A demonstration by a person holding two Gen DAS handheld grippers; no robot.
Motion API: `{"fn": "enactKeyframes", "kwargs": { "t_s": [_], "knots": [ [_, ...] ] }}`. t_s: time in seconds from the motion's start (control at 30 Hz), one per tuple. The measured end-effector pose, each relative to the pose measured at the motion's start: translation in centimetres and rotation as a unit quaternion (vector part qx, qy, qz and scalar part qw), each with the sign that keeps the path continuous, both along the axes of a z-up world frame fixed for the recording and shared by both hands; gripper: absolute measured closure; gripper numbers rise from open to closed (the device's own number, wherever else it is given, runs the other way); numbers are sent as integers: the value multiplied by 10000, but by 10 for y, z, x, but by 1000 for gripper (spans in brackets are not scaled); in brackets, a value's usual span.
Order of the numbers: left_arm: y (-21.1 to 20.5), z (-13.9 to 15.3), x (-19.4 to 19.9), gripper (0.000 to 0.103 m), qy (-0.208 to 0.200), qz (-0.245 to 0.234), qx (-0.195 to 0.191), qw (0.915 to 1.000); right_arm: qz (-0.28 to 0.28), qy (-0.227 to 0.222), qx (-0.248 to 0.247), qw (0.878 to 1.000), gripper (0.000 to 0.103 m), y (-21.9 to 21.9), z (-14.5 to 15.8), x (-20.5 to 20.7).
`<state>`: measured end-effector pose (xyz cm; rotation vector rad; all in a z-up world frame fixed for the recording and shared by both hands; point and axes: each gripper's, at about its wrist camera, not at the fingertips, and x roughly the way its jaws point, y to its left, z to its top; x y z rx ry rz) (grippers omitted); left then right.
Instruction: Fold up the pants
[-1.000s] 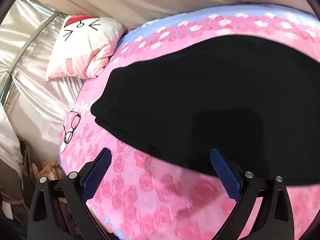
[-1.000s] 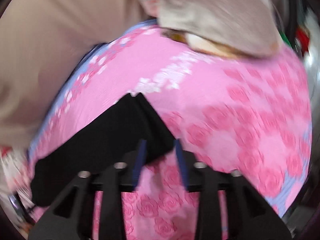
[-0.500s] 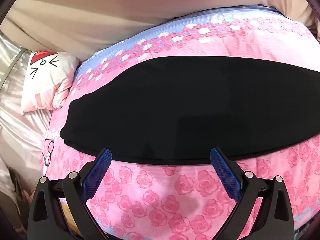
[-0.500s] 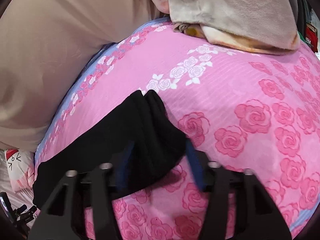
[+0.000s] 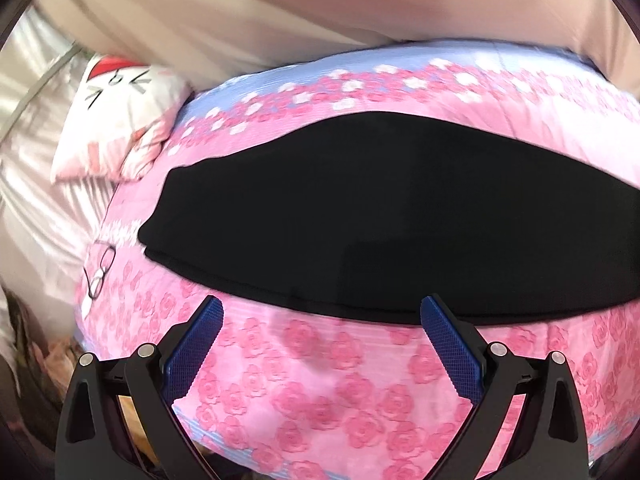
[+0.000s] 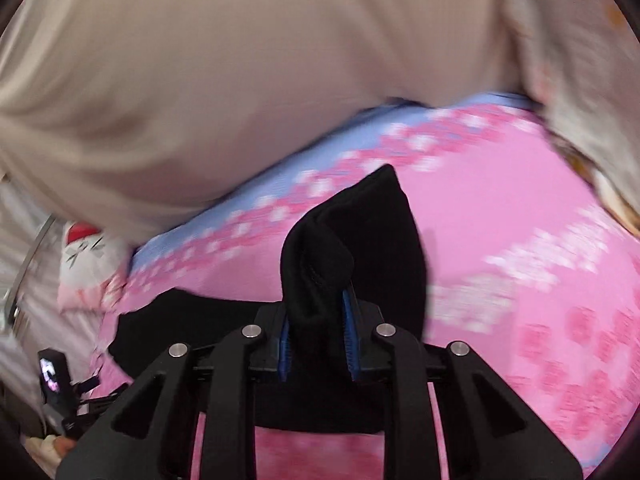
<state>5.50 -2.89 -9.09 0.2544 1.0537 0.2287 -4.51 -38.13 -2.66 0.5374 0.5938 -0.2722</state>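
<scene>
Left tool (image 5: 318, 344) spread wide above seemingly untouched black pants (image 5: 380, 216).

A home bedroom: a bed under a pink rose-print bedspread (image 5: 320, 380), a cartoon-cat pillow (image 5: 116, 120) far left (eyeglasses (image 5: 100, 272) beside it).

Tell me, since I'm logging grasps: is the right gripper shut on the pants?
Shut: the right gripper pinches a bunched end of the black pants.

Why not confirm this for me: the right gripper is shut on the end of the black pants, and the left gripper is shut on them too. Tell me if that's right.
Not quite. The left gripper is open, its blue pads spread wide above the pink rose bedspread, holding nothing, as the left wrist view shows. The right gripper is indeed shut on the end of the black pants.
</scene>
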Motion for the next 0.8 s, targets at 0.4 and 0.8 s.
{"fn": "enactKeyframes", "kwargs": {
  "t_s": [0.4,0.8],
  "knots": [
    [161,7,-20,5,-170,817,-201,9963,2365,1250,-334,9630,83,237,-88,212],
    [254,-11,-1,5,-80,937,-396,9948,2159,2208,-1079,9450,79,288,-136,234]
  ]
}}
